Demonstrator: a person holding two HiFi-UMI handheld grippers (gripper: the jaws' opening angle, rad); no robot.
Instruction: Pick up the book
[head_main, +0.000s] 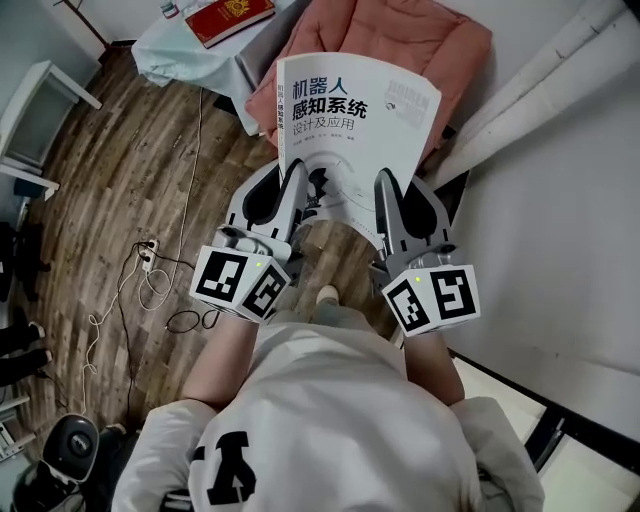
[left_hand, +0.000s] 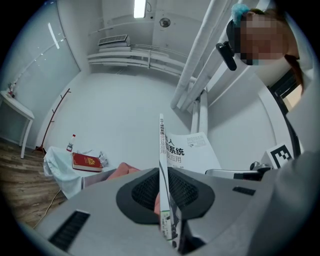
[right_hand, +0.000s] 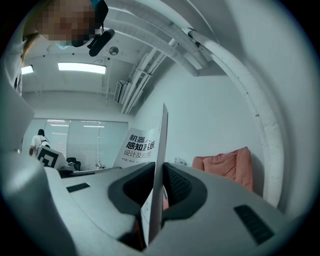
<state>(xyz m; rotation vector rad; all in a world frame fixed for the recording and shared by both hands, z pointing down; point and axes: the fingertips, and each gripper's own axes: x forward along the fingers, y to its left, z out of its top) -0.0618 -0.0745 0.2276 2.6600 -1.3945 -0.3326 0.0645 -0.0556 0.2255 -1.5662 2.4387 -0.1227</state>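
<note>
Tongs pinch the white book (head_main: 355, 110) by its lower edge, left tongs (head_main: 283, 178) near the spine, right tongs (head_main: 398, 190) opposite, holding it aloft over the wooden floor (head_main: 130, 170), pink cloth (head_main: 400, 40) and a red book (head_main: 228, 18) beyond.

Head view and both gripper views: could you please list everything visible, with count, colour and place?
white book: one, white with dark print, held in the air by both grippers.
red book: one, red, lying on the pale cloth at top left.
pale cloth: one, light blue-green, draped over furniture.
pink fabric: one, salmon pink, behind the white book.
power strip: one, white, with cable on the brown wooden floor.
left gripper: one, grey, shut on the white book's lower left.
right gripper: one, grey, shut on its lower right.
</note>
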